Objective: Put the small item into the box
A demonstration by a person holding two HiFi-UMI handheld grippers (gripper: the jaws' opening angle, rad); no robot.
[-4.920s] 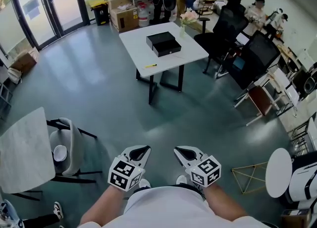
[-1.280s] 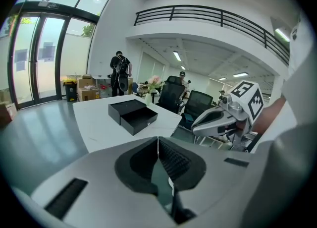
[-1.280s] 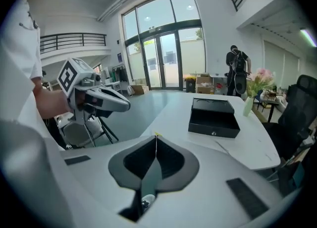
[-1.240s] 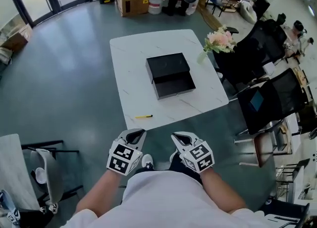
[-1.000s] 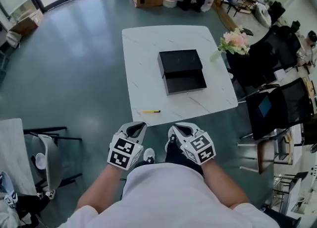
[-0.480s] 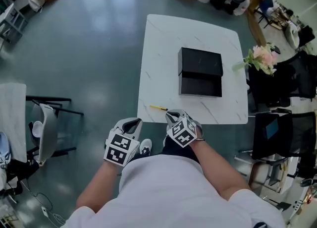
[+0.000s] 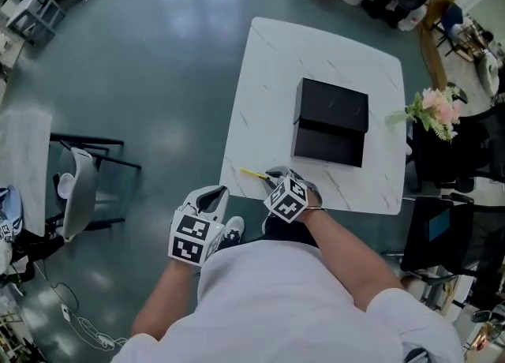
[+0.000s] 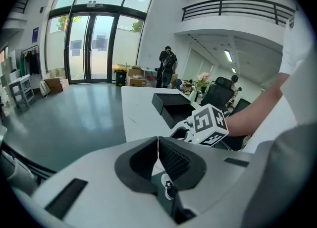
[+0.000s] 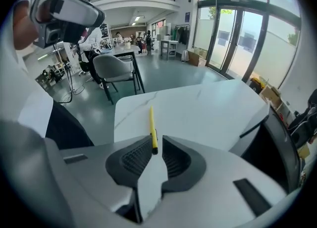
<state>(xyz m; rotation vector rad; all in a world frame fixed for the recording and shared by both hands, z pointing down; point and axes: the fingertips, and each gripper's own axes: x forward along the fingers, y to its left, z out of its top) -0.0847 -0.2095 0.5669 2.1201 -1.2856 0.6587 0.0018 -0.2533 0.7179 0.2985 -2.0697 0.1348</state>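
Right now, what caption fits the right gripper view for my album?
Open right gripper straddles the near end of a yellow pen lying on the white table.

A black rectangular box (image 7: 331, 121) sits on the white square table (image 7: 268, 77), right of centre. A thin yellow pen (image 7: 254, 174) lies by the near-left corner; pink flowers (image 7: 432, 109) stand at the right edge.

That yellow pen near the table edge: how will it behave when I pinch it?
The pen looks thin, stiff and light, so it probably lifts easily. Its slim body on the smooth table may roll or skid if nudged. Only its end sits between the right tool's open jaws, so it may pivot when pinched.
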